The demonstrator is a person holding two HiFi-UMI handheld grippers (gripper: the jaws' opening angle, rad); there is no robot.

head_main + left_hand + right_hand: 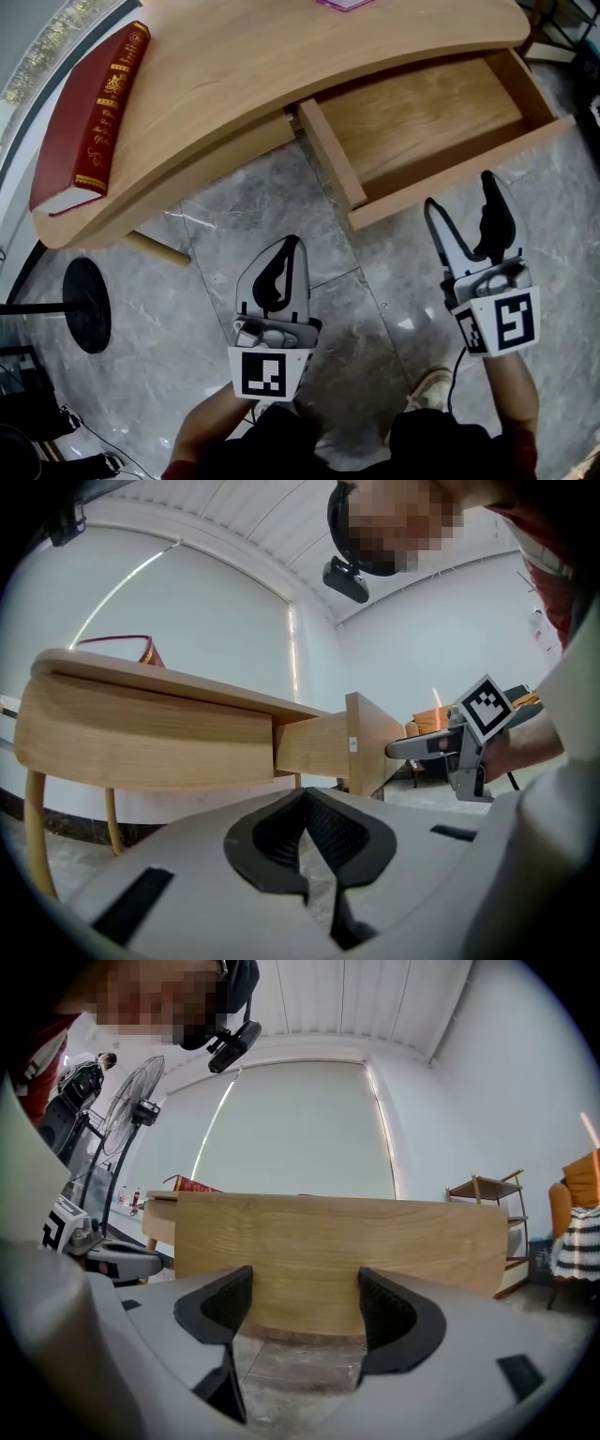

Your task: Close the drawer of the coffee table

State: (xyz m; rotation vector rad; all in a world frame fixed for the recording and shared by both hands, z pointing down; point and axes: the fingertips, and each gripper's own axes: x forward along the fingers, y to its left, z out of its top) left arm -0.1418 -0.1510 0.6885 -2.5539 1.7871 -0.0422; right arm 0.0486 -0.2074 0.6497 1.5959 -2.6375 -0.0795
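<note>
Open drawer, seen from above and along both claws. The light wooden coffee table with a curved top [281, 66], the counter here, is standing on a grey marble floor [244, 206]. Its shallow wooden drawer [422, 117] is standing pulled well out at the right. The bare bottom board is showing, while the rear part is lying hidden under the counter top.

I am holding my right claw [459, 192] with its two dark pads wide apart and gripping nothing. It is facing the drawer's broad front panel [337, 1251], which is filling the gap beyond the pads. I cannot tell whether the tips are touching the panel.

I am holding my left claw [291, 248] lower and well apart from the drawer, over the floor. Its pads are pressing together on nothing. From its own view only the drawer's side and front edge are showing.

A thick dark red hardcover book with gilt lettering [94, 112] is lying on the counter's left end; the print is too small to read. A purple object [345, 4] is being cut off by the upper edge. A black round base [86, 305] is resting on the floor at the left.
</note>
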